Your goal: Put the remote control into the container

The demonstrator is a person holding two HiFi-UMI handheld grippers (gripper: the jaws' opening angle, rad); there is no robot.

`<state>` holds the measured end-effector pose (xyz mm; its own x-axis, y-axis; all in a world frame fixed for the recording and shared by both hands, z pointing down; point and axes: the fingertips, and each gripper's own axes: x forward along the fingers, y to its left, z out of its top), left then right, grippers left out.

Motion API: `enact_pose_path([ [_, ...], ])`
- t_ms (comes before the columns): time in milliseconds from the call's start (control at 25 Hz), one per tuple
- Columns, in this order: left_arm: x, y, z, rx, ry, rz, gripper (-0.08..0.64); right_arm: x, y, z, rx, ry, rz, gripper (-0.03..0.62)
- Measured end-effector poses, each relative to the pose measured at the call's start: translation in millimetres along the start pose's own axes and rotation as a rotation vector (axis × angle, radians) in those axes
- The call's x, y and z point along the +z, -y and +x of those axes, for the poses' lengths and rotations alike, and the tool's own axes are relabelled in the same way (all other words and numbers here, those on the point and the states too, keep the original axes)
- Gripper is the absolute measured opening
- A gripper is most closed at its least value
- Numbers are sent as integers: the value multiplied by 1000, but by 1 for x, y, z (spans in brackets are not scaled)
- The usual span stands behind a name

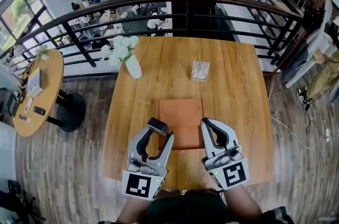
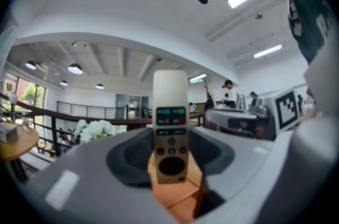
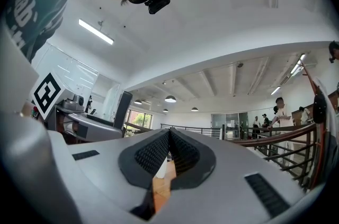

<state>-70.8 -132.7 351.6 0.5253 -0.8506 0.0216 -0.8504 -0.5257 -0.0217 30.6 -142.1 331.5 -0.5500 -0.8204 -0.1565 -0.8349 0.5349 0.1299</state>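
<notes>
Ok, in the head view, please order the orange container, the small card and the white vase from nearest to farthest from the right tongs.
1. Orange container, just left of the right tongs.
2. Small card, beyond them, mid-table.
3. White vase, far left of the table.

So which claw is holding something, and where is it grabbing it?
The left claw grips the remote control by its lower end; the right claw is shut, empty.

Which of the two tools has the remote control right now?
The left tool, at the head view's left: the remote control stands upright, clamped between its jaws. The right tool has its jaws together with nothing between them.
</notes>
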Motion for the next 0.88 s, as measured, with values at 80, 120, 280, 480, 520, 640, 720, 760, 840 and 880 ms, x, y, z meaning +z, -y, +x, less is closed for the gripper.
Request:
enact_pose_path([
  [80,-7,1,3,-5,-22,23,202,-3,2,1,-3,-4,3,17],
  [120,-12,2,5,-9,-34,35,202,-5,3,1,-4,-6,4,17],
  [280,-30,8,14,-28,-86,56,201,-12,6,-1,-8,-18,0,17],
  [480,-60,12,23,-76,-183,95,201,-14,7,1,-12,-4,11,17],
  [520,-66,13,25,-81,-202,102,201,-16,7,0,-14,-9,15,17],
  [640,-86,18,30,-102,-264,127,201,-22,10,-2,-19,-23,27,16],
  [720,-101,23,32,-131,-313,156,201,-26,12,-2,-19,-24,32,16],
  [760,-110,25,33,-148,-340,175,201,-28,12,-2,-20,-27,36,17],
  [840,-129,28,34,-179,-390,219,201,-32,13,-2,-22,-32,44,17],
  [880,-136,28,35,-195,-408,239,201,-34,14,-2,-23,-35,46,17],
])
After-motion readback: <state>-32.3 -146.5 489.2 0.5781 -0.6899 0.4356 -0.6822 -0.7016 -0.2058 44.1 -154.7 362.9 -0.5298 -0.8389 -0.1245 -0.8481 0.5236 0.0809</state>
